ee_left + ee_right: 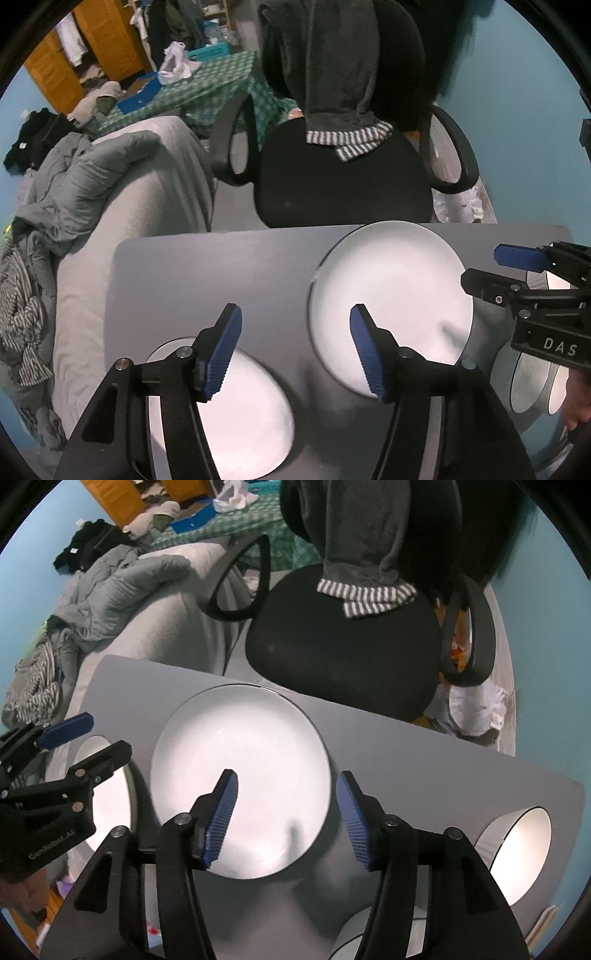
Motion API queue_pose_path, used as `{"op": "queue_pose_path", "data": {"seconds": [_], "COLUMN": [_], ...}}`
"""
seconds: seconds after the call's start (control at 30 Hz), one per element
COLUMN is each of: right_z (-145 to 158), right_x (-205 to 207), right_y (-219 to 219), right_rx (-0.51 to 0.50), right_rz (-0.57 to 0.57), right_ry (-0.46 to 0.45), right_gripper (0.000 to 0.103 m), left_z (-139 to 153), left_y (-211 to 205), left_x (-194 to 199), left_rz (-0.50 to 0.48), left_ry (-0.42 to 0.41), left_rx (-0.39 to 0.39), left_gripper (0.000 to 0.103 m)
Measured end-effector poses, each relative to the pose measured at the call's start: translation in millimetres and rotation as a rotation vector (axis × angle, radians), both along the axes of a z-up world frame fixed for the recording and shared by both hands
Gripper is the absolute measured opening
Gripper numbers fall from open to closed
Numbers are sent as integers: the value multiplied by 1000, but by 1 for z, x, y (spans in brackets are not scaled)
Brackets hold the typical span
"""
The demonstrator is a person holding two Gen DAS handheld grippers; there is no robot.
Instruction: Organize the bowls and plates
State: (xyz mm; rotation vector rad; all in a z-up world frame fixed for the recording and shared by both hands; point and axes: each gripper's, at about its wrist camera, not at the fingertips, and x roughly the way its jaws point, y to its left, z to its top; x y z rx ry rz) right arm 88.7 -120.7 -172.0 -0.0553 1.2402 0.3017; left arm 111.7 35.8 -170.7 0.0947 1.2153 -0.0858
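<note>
Grey, matte and flat, the small rectangular tabletop (221,266) carries all the dishes we observe. Going left to right in the left wrist view: a round white plate (243,417) lies at the near left of the table, under the left gripper (295,350). We note the left gripper's blue ribbed pads (221,354) stand well apart with nothing between them; only bare tabletop shows in the gap. Next comes a large round white plate (391,295) lying flat at mid-table, near the far edge. Further right, the right gripper (286,818) enters the left view from the side; in its own view we see its jaws likewise spread, holding nothing, poised above the near rim of the large plate without touching it. At the far right of the right wrist view we record a white bowl with a grey outer wall (517,853), tilted so its opening faces the camera. A second white dish (369,938) is partly hidden near the bottom; its kind we cannot tell. Beyond the table stands a black office chair (343,177) draped with a dark grey garment (332,66).
</note>
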Motion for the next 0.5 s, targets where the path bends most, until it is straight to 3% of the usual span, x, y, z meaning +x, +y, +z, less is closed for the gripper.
{"op": "queue_pose_path", "data": {"seconds": [0.3,0.5], "right_z": [12,15], "right_x": [-21,-37], "right_y": [34,62], "right_rx": [3,-2], "right_rz": [75,128], "right_ry": [-33,-40], "right_gripper": [63,64], "left_z": [12,3], "left_y": [63,109], "left_x": [-37,-57], "left_rz": [74,142], "left_ry": [-20,14], "left_rx": [38,65], "left_gripper": [79,80]}}
